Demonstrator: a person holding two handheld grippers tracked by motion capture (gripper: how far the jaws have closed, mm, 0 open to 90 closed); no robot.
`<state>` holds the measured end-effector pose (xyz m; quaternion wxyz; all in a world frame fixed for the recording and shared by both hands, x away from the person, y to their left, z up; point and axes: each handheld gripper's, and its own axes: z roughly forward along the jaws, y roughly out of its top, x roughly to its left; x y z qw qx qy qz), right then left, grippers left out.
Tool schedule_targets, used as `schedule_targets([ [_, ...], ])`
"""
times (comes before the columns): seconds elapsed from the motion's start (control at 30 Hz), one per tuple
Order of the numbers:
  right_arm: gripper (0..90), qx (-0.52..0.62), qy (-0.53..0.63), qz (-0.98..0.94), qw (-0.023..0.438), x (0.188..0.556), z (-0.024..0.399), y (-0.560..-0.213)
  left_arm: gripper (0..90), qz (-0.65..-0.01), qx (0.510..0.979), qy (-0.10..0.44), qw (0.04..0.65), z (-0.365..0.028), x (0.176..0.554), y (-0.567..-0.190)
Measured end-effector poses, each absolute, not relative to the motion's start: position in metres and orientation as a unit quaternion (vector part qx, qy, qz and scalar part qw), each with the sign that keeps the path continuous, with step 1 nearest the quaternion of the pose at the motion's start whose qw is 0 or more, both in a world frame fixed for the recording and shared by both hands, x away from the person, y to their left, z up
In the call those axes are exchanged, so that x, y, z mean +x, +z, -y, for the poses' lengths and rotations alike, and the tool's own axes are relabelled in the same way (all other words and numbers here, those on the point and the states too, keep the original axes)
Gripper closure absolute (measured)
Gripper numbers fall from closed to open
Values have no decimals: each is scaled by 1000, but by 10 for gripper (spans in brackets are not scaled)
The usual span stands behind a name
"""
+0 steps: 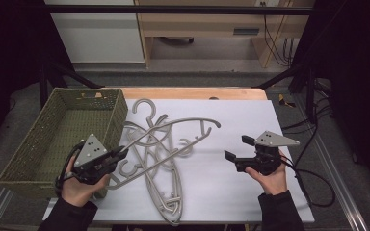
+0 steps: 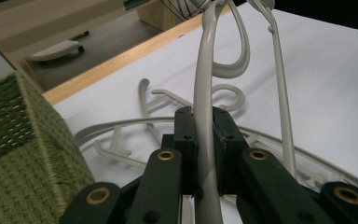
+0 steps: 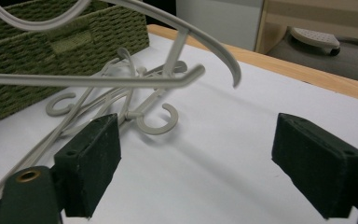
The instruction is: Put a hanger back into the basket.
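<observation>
Though cluttered, white tabletop (image 1: 231,159), wooden edge (image 1: 192,93).

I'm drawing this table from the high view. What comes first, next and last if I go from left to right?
Green basket → left hand-held gripper, shut on a grey hanger → pile of hangers → bare white sheet → right hand-held gripper, jaws open.

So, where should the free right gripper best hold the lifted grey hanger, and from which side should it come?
I would grip the hanger on its raised right arm near the upturned tip, coming from the right. The left gripper already clamps its other end, and that arm hangs clear above the sheet, nearest the open right gripper.
</observation>
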<state>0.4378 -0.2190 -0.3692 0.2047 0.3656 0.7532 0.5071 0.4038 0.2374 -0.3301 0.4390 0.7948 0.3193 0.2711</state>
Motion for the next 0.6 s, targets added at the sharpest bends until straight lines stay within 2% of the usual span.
schedule_targets([
  [0.17, 95, 381, 508, -741, 217, 438, 224, -371, 820, -343, 771, 283, 456, -254, 408, -322],
  [0.6, 41, 396, 511, -725, 237, 437, 232, -370, 820, -366, 737, 314, 473, -303, 428, -301],
])
